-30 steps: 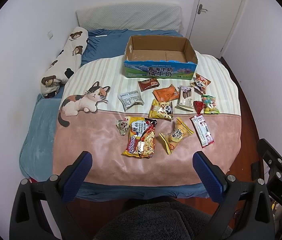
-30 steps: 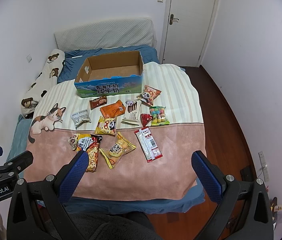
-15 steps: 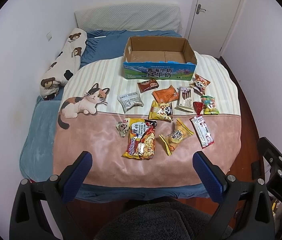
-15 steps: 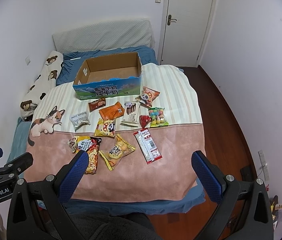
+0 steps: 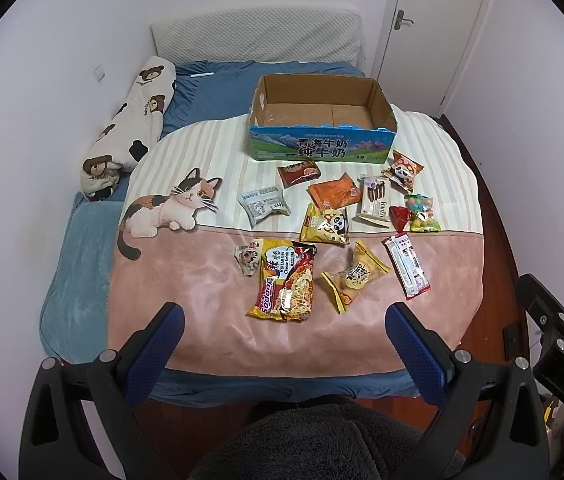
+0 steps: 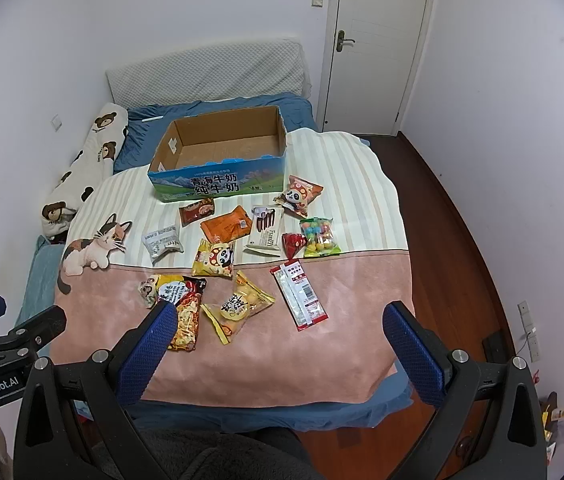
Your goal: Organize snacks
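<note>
Bed with blanket | empty box at far edge | snacks scattered before it | your left gripper and right gripper both spread wide, empty | risk: crinkly packets slip if you pinch edges.

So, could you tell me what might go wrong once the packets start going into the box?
1. The small cat-print packet lies touching the noodle packet; closing on one could drag the other.
2. The long red-and-white packet is thin and flat on soft bedding, so the fingers may pinch fabric instead.
3. The cardboard box sits on the far side, so carried packets pass over the other snacks and could land among them if dropped.
</note>
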Tool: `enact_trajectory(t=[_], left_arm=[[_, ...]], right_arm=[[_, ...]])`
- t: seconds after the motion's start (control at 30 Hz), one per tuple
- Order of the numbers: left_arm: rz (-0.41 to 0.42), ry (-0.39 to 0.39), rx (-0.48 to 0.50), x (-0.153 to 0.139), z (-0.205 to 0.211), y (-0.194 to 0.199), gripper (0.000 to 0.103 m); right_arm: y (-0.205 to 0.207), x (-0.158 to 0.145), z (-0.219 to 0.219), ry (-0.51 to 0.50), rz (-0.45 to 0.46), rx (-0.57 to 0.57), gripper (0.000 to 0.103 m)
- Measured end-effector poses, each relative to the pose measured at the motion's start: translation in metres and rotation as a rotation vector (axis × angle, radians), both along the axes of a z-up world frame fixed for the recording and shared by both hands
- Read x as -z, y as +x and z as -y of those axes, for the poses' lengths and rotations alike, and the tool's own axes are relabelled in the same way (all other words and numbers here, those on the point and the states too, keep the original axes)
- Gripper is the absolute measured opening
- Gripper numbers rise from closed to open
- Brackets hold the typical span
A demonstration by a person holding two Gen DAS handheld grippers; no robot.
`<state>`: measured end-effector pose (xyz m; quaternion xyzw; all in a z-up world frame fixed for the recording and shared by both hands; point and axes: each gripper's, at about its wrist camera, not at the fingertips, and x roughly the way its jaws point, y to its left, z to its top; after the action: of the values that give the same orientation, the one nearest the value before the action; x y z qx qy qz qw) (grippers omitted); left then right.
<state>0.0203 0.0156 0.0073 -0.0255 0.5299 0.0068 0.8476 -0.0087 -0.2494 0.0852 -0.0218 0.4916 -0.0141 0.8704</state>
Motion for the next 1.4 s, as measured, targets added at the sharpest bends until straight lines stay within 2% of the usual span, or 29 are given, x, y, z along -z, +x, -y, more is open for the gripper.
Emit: enact_trajectory(t=[0.47, 0.63, 0.77, 0.9, 1.03, 1.2, 1.3, 1.4], left_arm=[[-0.005, 0.005, 0.006, 0.002, -0.002, 0.006, 0.103], [0.000, 0.012, -0.030, 0.023, -0.010, 0.024, 0.103], [-0.073, -0.002, -0.090, 0.067, -0.027, 0.053, 0.103], [-0.170, -0.009, -0.121, 0.114, -0.038, 0.079, 0.103], [-0.291, -0.035, -0.118, 0.172, -0.045, 0.108, 0.103], [-0.457, -0.129, -0.102, 0.247, -0.044, 0.139, 0.103], [-0.538, -0.179, -0.092, 0.285, -0.040, 0.151, 0.103], [-0.583, -0.186, -0.077, 0.312, -0.029, 0.159, 0.103]], right_arm=[[0.004, 0.001, -0.005, 0.005, -0.005, 0.001, 0.103], [0.016, 0.018, -0.008, 0.043, -0.035, 0.020, 0.103], [0.044, 0.067, -0.004, 0.154, -0.143, 0.048, 0.103], [0.075, 0.127, -0.006, 0.211, -0.255, 0.085, 0.103], [0.104, 0.192, -0.009, 0.277, -0.364, 0.122, 0.103], [0.131, 0.270, -0.008, 0.333, -0.490, 0.186, 0.103], [0.142, 0.309, -0.009, 0.365, -0.555, 0.237, 0.103], [0.148, 0.342, -0.008, 0.406, -0.600, 0.287, 0.101]])
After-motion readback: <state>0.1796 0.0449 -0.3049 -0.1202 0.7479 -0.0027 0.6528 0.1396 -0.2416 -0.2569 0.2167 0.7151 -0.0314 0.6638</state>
